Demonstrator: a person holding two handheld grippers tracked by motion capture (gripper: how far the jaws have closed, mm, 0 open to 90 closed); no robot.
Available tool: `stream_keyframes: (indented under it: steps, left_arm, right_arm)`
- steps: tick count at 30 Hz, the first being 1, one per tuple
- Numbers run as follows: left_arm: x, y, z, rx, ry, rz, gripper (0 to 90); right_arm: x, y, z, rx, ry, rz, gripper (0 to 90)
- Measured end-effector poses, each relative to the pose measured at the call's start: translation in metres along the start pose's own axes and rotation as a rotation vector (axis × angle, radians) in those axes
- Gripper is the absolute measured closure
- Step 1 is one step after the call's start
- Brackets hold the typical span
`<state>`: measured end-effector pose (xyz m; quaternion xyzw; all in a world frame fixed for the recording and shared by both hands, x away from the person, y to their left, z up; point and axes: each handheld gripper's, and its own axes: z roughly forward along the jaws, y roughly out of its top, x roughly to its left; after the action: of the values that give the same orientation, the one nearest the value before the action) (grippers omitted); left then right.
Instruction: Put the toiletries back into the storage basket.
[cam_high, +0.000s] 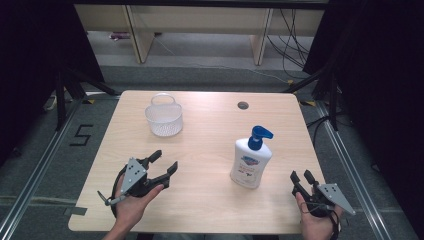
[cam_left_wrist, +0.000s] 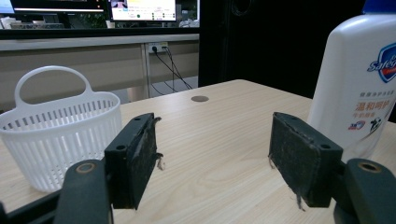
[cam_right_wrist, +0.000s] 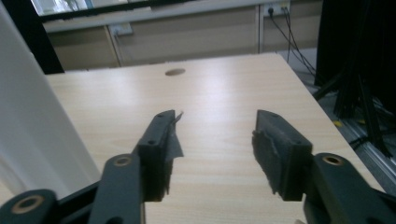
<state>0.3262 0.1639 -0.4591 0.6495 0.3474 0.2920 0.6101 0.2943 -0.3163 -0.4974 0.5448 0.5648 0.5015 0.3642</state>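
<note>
Both grippers, left (cam_high: 164, 163) and right (cam_high: 301, 178), hold fingers spread, empty. Soap bottle (cam_high: 251, 161) stands near the counter's right edge. Risk: a high pinch topples it.

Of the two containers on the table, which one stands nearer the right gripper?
The white soap bottle with the blue pump, just left of the right gripper; the white basket sits far across.

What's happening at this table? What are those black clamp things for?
A person sits at a wooden table with a handheld gripper in each hand. The left gripper and the right gripper both have their fingers open and hold nothing. A white pump bottle of hand soap with a blue top stands upright between them, nearer the right gripper. A small white plastic basket sits farther back on the left. Nothing is being touched; it looks like the start of handling the bottle or the basket.
</note>
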Motion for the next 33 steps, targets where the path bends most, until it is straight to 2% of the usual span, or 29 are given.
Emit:
stream_keyframes:
  steps: [1, 2, 3, 6, 7, 10, 12, 13, 14, 15, 16, 20, 21, 22, 23, 24, 26, 27, 28, 29, 30, 31, 32, 33]
  left_arm:
    - [-0.001, 0.003, 0.001, -0.002, 0.001, 0.002, 31.3]
    - [-0.003, 0.005, 0.003, -0.006, -0.001, -0.001, 31.1]
    - [-0.005, 0.006, 0.004, -0.009, -0.005, -0.006, 31.0]
    - [-0.014, 0.016, 0.011, -0.019, -0.021, 0.001, 30.7]
    - [-0.017, 0.019, 0.014, -0.025, -0.033, 0.001, 30.4]
    - [-0.027, 0.029, 0.023, -0.033, -0.053, 0.004, 30.3]
    - [-0.035, 0.037, 0.031, -0.035, -0.078, 0.004, 30.3]
    - [-0.042, 0.042, 0.035, -0.036, -0.098, 0.005, 30.3]
    - [-0.045, 0.045, 0.038, -0.036, -0.113, 0.003, 30.3]
    - [-0.05, 0.049, 0.042, -0.033, -0.134, 0.003, 30.3]
    - [-0.054, 0.054, 0.046, -0.024, -0.149, 0.015, 30.5]
    - [-0.072, 0.07, 0.06, -0.023, -0.19, 0.021, 31.6]
    - [-0.076, 0.072, 0.062, -0.026, -0.198, 0.024, 31.7]
    - [-0.081, 0.075, 0.065, -0.032, -0.21, 0.027, 31.8]
    - [-0.084, 0.077, 0.067, -0.035, -0.217, 0.031, 31.9]
    - [-0.09, 0.079, 0.071, -0.039, -0.228, 0.033, 31.9]
    - [-0.099, 0.082, 0.076, -0.039, -0.242, 0.039, 32.1]
    - [-0.104, 0.084, 0.08, -0.04, -0.246, 0.041, 32.3]
    - [-0.106, 0.085, 0.082, -0.039, -0.248, 0.042, 32.6]
    - [-0.11, 0.086, 0.084, -0.038, -0.25, 0.046, 32.8]
    - [-0.113, 0.087, 0.087, -0.042, -0.251, 0.046, 32.9]
    - [-0.115, 0.088, 0.09, -0.043, -0.251, 0.054, 33.1]
    - [-0.118, 0.089, 0.092, -0.043, -0.247, 0.054, 33.2]
    - [-0.12, 0.09, 0.096, -0.041, -0.246, 0.057, 33.3]
  right_arm:
    - [0.0, 0.0, 0.0, 0.045, -0.019, 0.02, 46.7]
    - [-0.002, -0.001, 0.004, 0.024, -0.011, -0.002, 45.1]
    - [-0.002, -0.001, 0.005, 0.041, -0.026, -0.003, 43.0]
    - [-0.001, -0.002, 0.012, 0.035, -0.008, 0.013, 40.8]
    - [0.0, -0.001, 0.012, 0.056, -0.036, -0.001, 40.3]
    - [0.002, -0.001, 0.018, 0.055, -0.031, -0.025, 39.7]
    - [0.003, -0.001, 0.021, 0.055, -0.015, -0.034, 39.6]
    - [0.004, 0.0, 0.02, 0.076, -0.037, -0.035, 39.5]
    - [0.004, -0.001, 0.022, 0.064, -0.042, -0.056, 39.4]
    - [0.006, -0.001, 0.021, 0.073, -0.044, -0.031, 39.4]
    - [0.005, -0.001, 0.021, 0.064, -0.037, -0.061, 39.3]
    - [0.007, -0.001, 0.021, 0.071, -0.052, -0.05, 39.0]
    - [0.006, -0.001, 0.022, 0.056, -0.03, -0.049, 38.8]
    - [0.007, -0.001, 0.022, 0.066, -0.053, -0.055, 38.8]
    - [0.008, -0.002, 0.022, 0.072, -0.045, -0.031, 38.7]
    - [0.007, -0.002, 0.023, 0.065, -0.033, -0.028, 38.7]
    - [0.005, -0.002, 0.023, 0.069, -0.054, -0.045, 38.5]
    - [0.005, -0.002, 0.023, 0.063, -0.041, -0.038, 38.4]
    - [0.008, -0.003, 0.023, 0.066, -0.049, 0.005, 38.3]
    - [0.007, -0.003, 0.024, 0.062, -0.042, 0.001, 38.2]
    - [0.004, -0.002, 0.024, 0.06, -0.04, -0.039, 38.1]
    - [0.008, -0.003, 0.023, 0.065, -0.044, 0.006, 38.0]
    - [0.004, -0.003, 0.025, 0.048, -0.04, -0.045, 37.9]
    - [0.005, -0.002, 0.025, 0.048, -0.046, -0.037, 37.6]
